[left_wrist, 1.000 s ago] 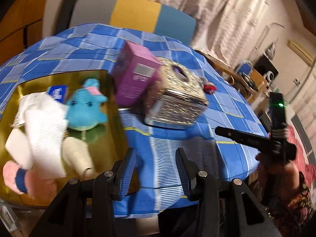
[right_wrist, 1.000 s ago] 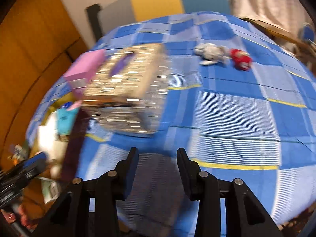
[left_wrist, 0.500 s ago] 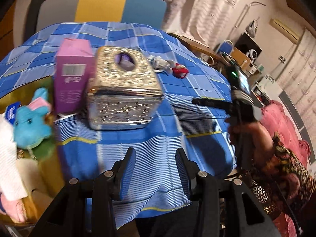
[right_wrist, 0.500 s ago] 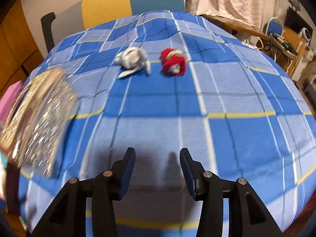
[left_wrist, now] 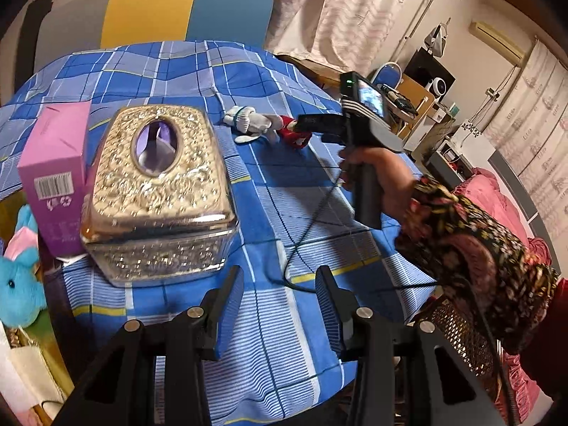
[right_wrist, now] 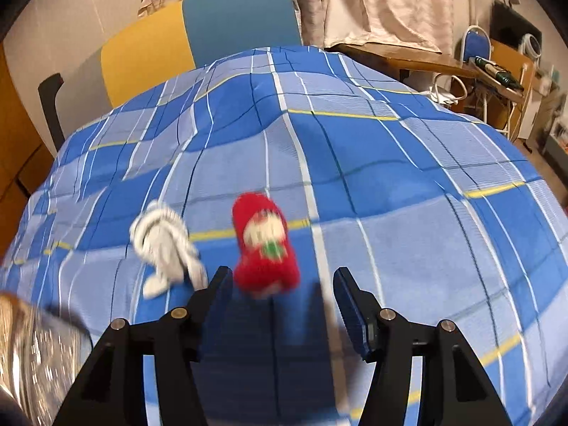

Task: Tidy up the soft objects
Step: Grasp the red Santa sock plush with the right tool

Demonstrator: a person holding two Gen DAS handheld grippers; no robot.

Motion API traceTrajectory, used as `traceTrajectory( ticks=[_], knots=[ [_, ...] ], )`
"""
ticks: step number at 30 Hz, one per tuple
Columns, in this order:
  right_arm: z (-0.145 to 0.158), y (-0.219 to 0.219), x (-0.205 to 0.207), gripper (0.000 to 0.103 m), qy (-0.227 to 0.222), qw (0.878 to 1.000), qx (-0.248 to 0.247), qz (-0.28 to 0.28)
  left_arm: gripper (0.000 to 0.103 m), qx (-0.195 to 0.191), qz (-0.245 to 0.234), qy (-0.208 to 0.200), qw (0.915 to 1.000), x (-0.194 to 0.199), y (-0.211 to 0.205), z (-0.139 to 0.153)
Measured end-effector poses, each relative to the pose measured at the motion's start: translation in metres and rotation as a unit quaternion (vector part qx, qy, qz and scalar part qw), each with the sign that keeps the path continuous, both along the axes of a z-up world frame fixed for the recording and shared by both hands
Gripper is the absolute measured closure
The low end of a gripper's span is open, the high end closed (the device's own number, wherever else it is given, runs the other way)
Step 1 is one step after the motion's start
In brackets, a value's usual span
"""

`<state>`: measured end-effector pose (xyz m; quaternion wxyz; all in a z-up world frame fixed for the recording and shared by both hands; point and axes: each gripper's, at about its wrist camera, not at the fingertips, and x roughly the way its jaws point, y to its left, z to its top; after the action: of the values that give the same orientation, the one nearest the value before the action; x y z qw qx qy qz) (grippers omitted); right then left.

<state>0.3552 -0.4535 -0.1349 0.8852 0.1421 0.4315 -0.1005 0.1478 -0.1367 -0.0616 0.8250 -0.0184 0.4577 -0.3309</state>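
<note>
right tongs (right_wrist: pixel 280 284): you've swung them off the gold box and in toward the far toys within the last second; jaws wide apart, holding nothing, red toy sitting just ahead between the tips.
red toy (right_wrist: pixel 264 245): lies on the blue checked cloth (right_wrist: pixel 390 177), blurred, its near end level with the left fingertip (right_wrist: pixel 222 284); not gripped yet.
white toy (right_wrist: pixel 163 245): just left of the red one, on the cloth, outside the jaws.
left tongs (left_wrist: pixel 280 298): you've panned them away from the tray side; now they hang over the near edge of the cloth, jaws apart, empty.
gold box (left_wrist: pixel 156 184): on the cloth, pink carton (left_wrist: pixel 56 167) touching its left side.
blue plush (left_wrist: pixel 19 287): at far left, already off the cloth where the sorted soft things sit; only partly in view.
meaning: right side looks lined up for a pick of the red toy; two soft toys left to move, so task is partway.
risk: the white toy sits close, so your closing could clip it.
</note>
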Motion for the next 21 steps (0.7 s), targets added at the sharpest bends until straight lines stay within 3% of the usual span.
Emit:
traceTrajectory(
  ticks=[5, 10, 11, 17, 21],
  knots=[
    [-0.015, 0.003, 0.025, 0.046, 0.005, 1.0, 0.004, 0.015, 0.061, -0.007, 0.004, 0.001, 1.0, 0.009, -0.002, 0.004],
    [-0.028, 0.003, 0.029, 0.069, 0.021, 0.999, 0.007, 0.027, 0.061, -0.006, 0.008, 0.002, 1.0, 0.015, -0.007, 0.006],
    [-0.027, 0.003, 0.026, 0.07, 0.023, 0.999, 0.006, 0.035, 0.061, -0.006, 0.009, 0.004, 0.9999, 0.017, -0.008, 0.006],
    [-0.022, -0.011, -0.01, 0.073, 0.048, 0.998, 0.009, 0.041, 0.061, -0.026, 0.009, 0.006, 0.9996, 0.026, -0.024, 0.015],
    [-0.022, -0.03, -0.049, 0.073, 0.064, 0.997, 0.045, 0.022, 0.061, -0.039, 0.01, 0.004, 0.9992, 0.036, -0.04, 0.026]
  ],
)
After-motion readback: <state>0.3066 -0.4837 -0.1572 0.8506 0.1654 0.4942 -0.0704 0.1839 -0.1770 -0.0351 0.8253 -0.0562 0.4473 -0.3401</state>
